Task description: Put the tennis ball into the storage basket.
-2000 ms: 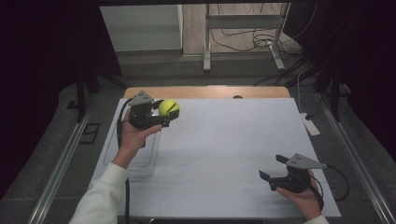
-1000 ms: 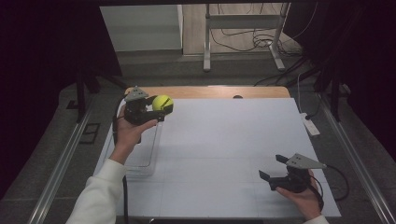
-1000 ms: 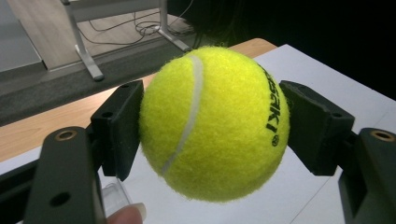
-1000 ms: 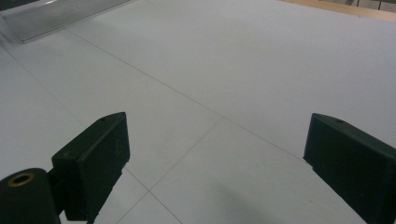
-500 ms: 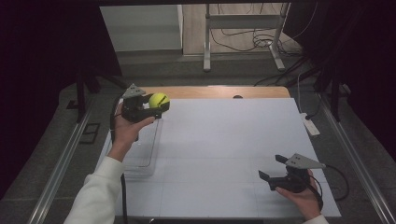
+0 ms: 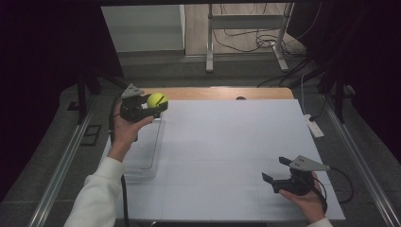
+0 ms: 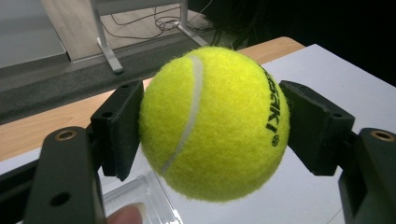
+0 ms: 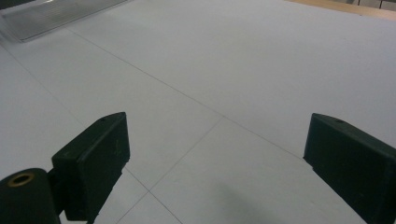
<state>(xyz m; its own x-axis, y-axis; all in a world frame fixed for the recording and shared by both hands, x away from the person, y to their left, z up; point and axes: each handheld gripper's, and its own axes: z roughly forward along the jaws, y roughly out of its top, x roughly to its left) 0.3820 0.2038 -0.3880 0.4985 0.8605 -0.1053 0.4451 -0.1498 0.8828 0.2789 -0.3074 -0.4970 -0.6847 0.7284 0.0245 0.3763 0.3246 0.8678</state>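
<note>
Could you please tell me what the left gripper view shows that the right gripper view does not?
The left gripper view has a yellow tennis ball with black lettering, clamped between the left tongs, plus the table's wooden edge and floor cables beyond. The right gripper view has the right tongs standing open with nothing between them, above thin seam lines. Both share the white table sheet and part of a clear plastic tray.

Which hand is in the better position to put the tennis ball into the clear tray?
Left. The left gripper already clamps the tennis ball above the far end of the clear tray. The right gripper is open, holds nothing, and sits at the table's opposite near corner.
</note>
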